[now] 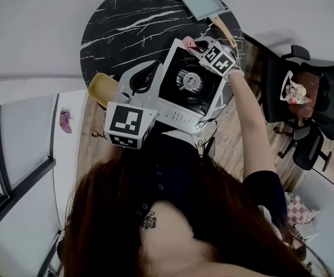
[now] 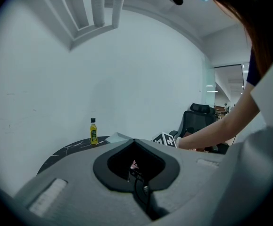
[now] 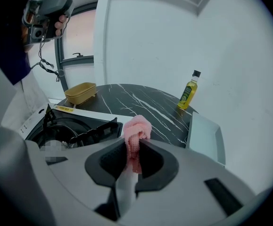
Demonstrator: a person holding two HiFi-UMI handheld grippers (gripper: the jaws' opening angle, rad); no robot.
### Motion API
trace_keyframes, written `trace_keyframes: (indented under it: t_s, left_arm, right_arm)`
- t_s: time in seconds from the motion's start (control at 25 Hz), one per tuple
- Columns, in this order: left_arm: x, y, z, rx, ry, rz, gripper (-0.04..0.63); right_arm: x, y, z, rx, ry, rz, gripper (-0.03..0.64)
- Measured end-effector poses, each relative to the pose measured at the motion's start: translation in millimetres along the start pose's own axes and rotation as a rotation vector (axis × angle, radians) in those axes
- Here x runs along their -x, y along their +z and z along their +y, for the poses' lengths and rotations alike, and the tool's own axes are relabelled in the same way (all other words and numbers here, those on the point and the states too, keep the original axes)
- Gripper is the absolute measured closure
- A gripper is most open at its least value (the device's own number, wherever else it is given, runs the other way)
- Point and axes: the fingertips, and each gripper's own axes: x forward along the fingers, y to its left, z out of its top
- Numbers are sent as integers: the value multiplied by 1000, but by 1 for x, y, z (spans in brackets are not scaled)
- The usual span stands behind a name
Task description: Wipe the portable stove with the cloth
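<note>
Blk marble table (image 1: 115, 22) w/ stove (image 1: 190, 82); prob office

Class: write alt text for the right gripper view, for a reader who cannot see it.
The right gripper, jaws shut, pinches a pink cloth at the portable stove's edge. Behind, a black marble table holds a yellow oil bottle and a tan container.

top (image 1: 172, 166): navy, short slv | hair (image 1: 115, 212): long, reddish-brown | L claw (image 1: 157, 67) + R claw (image 1: 194, 46): grey, b&w marker cubes (image 1: 131, 123)

one stove (image 1: 190, 83), one cloth (image 3: 137, 126), one bottle (image 3: 189, 91), one tub (image 1: 101, 88)
</note>
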Motion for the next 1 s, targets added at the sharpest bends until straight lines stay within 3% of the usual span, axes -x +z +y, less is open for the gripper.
trace_keyframes:
  t_s: [0.44,1.0]
  left_arm:
    - [1,2,-7,-14,-8,-3,584]
    - [-4,3,-12,-14,-18,-4,584]
  right_arm:
    - [5,-8,0,14,15,7,558]
    - [17,-26,-5,-7,108,78,560]
